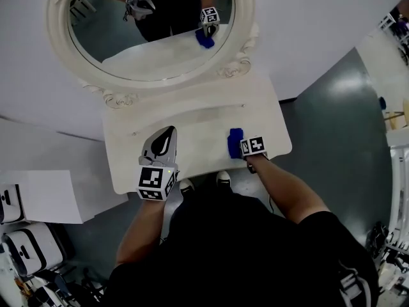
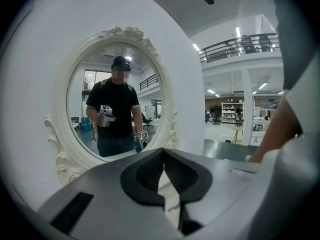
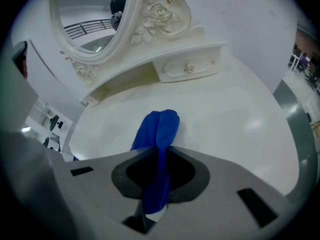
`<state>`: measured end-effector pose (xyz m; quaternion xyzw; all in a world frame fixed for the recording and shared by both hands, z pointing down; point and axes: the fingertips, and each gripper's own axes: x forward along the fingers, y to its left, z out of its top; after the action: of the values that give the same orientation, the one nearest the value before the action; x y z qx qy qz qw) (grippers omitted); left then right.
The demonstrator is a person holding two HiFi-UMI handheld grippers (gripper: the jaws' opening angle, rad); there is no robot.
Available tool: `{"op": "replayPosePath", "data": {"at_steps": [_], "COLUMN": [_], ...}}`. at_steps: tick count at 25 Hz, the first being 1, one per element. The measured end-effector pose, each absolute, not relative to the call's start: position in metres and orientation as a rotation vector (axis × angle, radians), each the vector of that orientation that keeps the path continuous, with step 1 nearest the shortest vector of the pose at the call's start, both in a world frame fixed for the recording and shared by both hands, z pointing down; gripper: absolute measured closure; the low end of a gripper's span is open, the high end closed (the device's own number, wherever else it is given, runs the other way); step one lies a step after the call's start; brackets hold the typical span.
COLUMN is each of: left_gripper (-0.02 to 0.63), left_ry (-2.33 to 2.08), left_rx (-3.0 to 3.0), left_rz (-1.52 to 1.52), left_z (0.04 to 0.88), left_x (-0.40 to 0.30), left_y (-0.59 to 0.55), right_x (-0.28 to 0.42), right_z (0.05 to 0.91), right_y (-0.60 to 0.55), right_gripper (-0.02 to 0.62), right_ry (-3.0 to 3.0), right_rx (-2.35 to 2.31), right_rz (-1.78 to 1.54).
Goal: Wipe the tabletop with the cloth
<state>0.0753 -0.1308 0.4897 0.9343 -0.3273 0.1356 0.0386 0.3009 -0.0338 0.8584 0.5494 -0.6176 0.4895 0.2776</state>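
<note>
Right gripper view: blue cloth [image 3: 160, 129] pinched between right tongs [image 3: 159, 159].

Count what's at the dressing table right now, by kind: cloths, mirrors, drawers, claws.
blue cloth: 1, pinched in the right claw
oval mirror: 1
small drawer: 1
claws: 2, the right claw plus the left claw, which is shut and empty
Total: 5
</note>
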Motion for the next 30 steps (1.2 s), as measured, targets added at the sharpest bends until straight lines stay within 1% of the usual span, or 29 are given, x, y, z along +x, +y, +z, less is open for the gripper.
{"op": "replayPosePath", "data": {"at_steps": [5,18,22,30], "left_gripper": [0.595,0.595,0.595,0.595], "left_ry": [-0.962,-0.894,-0.885,-0.899], "left_rx": [2.883,2.907,2.910,2.909], "left_rz": [0.412,0.419,0.421,0.418], "left_z": [0.491,0.494,0.495,0.491], "left_x": [0.099,0.138,0.143,0.135], "left_y": [-0.126,-0.117,-0.116,-0.118], "right_x": [0.347,0.437,0.450,0.453], "right_z": [0.858,0.856,0.855,0.855], "right_y": [-0.009,0.046,0.056,0.060], "right_gripper": [0.557,0.555,0.555,0.555], "right_ry": [-1.602,-1.482,-1.458,-1.438], "right_rx": [1.552,1.710,1.747,1.754], "right_rz": [1.338,1.366,1.384,1.383]}}
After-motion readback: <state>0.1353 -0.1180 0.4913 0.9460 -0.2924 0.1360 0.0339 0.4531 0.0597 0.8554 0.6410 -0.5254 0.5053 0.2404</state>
